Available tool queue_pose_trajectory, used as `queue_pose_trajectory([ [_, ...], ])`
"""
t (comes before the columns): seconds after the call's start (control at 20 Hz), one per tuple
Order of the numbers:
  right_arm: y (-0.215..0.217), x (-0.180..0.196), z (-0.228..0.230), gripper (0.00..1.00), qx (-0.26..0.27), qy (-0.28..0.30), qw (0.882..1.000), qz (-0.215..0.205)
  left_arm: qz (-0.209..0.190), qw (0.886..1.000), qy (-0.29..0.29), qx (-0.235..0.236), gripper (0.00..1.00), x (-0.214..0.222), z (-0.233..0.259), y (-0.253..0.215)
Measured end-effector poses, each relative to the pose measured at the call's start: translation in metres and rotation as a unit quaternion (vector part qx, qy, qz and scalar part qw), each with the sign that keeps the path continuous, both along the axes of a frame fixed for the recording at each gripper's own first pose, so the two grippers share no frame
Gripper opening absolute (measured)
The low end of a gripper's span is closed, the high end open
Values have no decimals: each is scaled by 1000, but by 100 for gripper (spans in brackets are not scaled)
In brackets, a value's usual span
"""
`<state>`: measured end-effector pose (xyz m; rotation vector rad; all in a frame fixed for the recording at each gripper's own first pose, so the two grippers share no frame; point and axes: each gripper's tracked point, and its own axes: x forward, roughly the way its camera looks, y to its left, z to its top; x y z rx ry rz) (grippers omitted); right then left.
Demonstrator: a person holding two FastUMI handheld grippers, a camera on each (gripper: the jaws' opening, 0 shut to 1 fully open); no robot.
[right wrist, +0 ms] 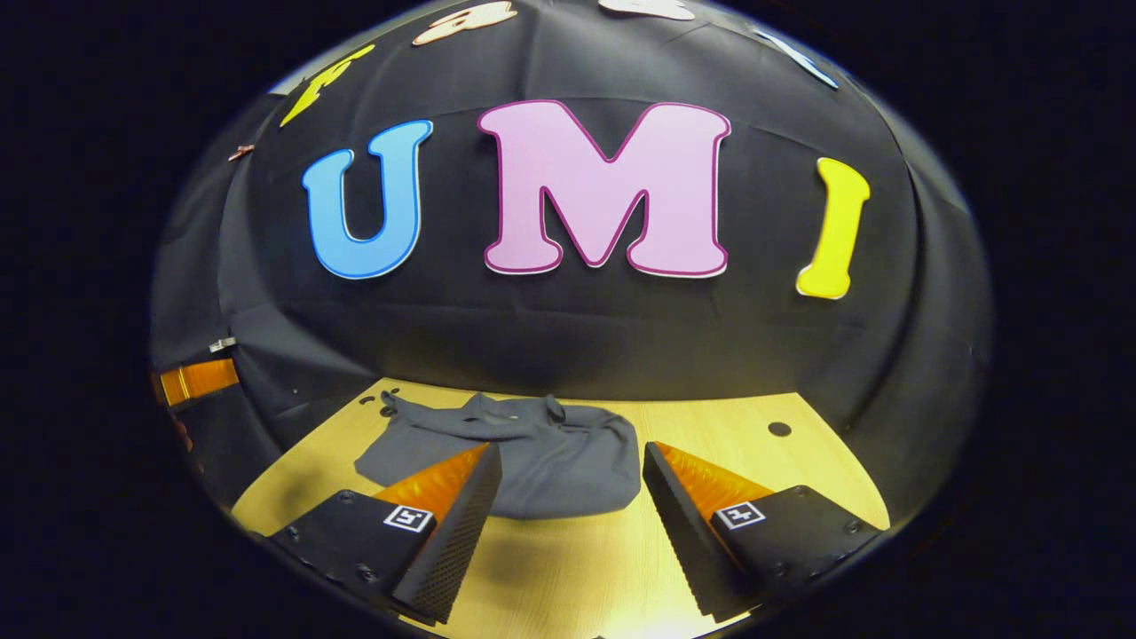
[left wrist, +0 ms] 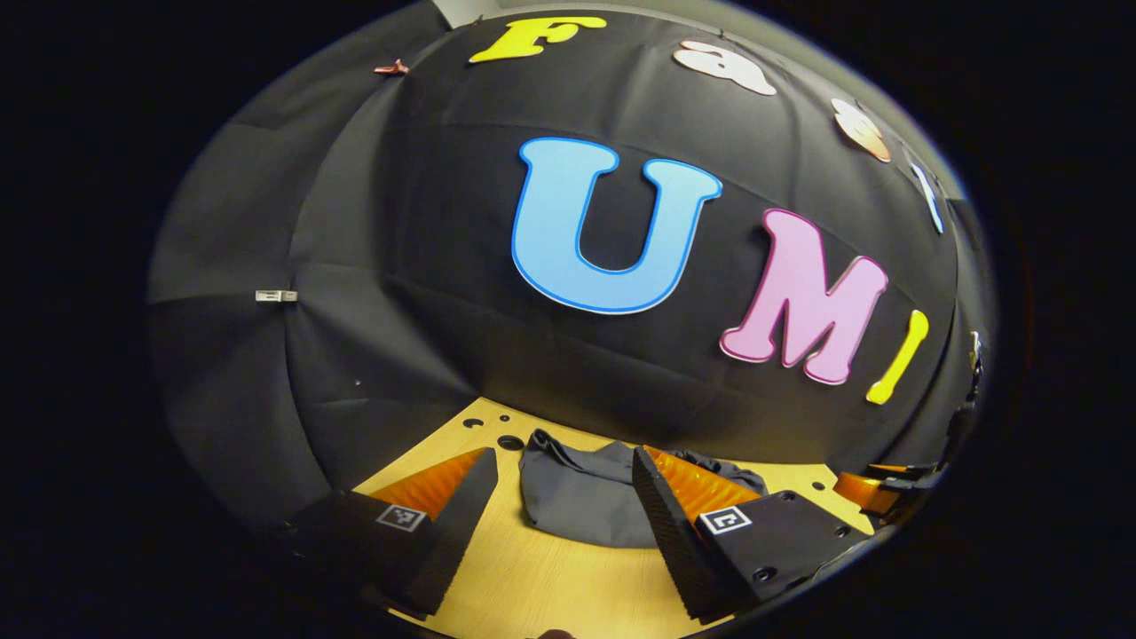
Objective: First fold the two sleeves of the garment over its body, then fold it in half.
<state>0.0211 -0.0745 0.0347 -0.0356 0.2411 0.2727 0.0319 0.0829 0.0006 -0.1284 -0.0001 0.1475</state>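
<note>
both grippers wide open — nothing held

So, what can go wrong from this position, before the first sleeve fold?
1. The grey garment lies bunched, with a sleeve stretched toward the table holes; a pinch may catch several layers.
2. Both the left gripper and right gripper are open, above the wooden table; a low approach may push the cloth away.

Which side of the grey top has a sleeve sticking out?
The left side in the right gripper view: that sleeve reaches toward the table holes; the opposite side looks rounded.
</note>
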Motion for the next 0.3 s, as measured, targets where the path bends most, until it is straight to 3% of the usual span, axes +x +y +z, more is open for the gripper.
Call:
queue_pose_trajectory([
  [0.1, -6, -12, 4, 99, -2, -4, 1000, -6, -6, 1000, -4, 24, 96, -20, -6, -8],
  [0.3, -10, -45, 23, 99, 15, -14, 1000, -7, -43, 999, -13, 26, 95, -61, -11, -36],
])
